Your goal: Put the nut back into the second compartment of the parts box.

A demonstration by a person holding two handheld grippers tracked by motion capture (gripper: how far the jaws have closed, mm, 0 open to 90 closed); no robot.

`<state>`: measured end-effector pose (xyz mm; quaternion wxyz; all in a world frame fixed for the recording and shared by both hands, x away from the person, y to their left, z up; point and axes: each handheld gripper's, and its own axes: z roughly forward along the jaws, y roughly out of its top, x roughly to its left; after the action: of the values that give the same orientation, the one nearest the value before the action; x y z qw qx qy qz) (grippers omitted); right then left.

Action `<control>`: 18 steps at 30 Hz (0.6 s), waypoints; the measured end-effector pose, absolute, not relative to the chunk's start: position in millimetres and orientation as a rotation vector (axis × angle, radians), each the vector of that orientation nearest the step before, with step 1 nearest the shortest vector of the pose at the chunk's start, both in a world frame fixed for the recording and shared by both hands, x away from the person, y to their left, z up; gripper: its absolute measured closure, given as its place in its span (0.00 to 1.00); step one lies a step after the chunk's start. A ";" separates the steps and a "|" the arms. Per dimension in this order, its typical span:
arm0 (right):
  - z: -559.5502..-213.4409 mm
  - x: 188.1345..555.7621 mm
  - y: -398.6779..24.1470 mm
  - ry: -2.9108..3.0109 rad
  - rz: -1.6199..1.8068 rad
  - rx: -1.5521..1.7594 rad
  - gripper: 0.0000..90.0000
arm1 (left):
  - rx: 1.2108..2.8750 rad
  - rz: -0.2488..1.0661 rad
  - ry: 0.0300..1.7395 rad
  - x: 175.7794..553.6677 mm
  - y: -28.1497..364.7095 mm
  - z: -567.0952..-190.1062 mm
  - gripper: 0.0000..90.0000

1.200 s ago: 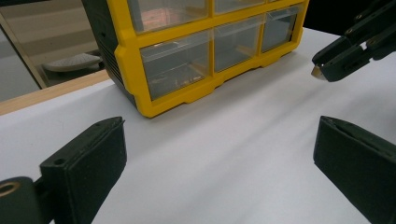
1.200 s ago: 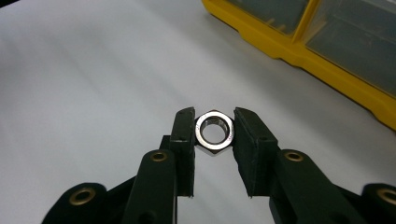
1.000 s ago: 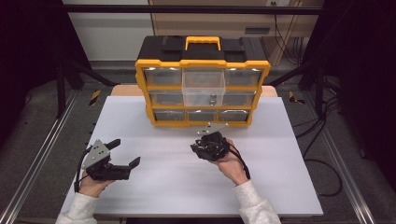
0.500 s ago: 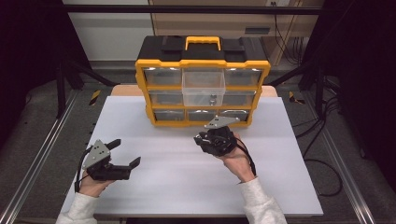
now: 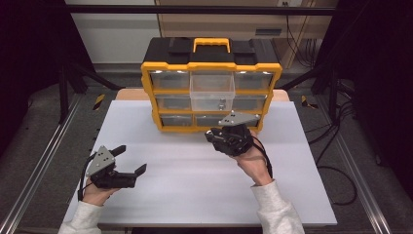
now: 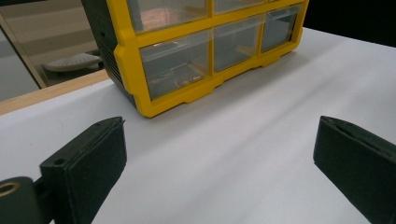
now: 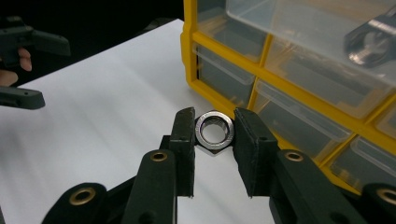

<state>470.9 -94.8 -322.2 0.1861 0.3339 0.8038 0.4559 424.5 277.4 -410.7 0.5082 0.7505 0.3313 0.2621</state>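
Nut-holding work centred on a small silver hex steel nut (image 7: 214,132), though the record runs from the biggest item down. White rectangular tabletop (image 5: 195,185) carried everything. Yellow-framed black plastic organizer with clear drawers and a yellow top handle (image 5: 211,68) stood upright at the far middle of the table. One clear plastic drawer in its upper middle (image 5: 212,91) was pulled out toward the person, and a silvery metal piece (image 7: 373,44) showed through its wall (shape not clear, blurred).

Right gripper (image 5: 212,136) was held just in front of the organizer's lower drawers, its grey three-cornered plate (image 5: 237,119) uppermost. In the right gripper view its two black jaws were drawn in on the nut, one pad on each side, with the nut's bore facing the camera. The nut sat raised above the white surface, near the organizer's bottom yellow edge and apart from it.

Left gripper (image 5: 131,161) rested low at the near left of the table, well apart from the organizer, held in the person's left hand (image 5: 95,192). Its jaws stood spread wide with nothing between them (bare tabletop seen in the gap).
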 end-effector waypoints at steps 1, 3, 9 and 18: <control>-320.2 471.1 -96.0 2.260 1.288 0.940 0.78 | 1.808 0.632 0.798 424.5 277.4 -410.7 0.02; -316.1 470.8 -97.8 2.251 1.294 0.940 0.78 | 1.810 0.631 0.799 424.6 277.3 -410.8 0.02; -305.3 469.7 -101.3 2.228 1.312 0.926 0.78 | 1.811 0.631 0.798 424.5 277.0 -410.8 0.02; -288.0 469.1 -106.1 2.191 1.326 0.921 0.78 | 1.809 0.632 0.798 424.4 277.2 -410.7 0.02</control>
<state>469.1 -106.1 -288.0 0.2083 0.3310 0.7874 0.4765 424.4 277.2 -410.7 0.5082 0.7506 0.3310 0.2621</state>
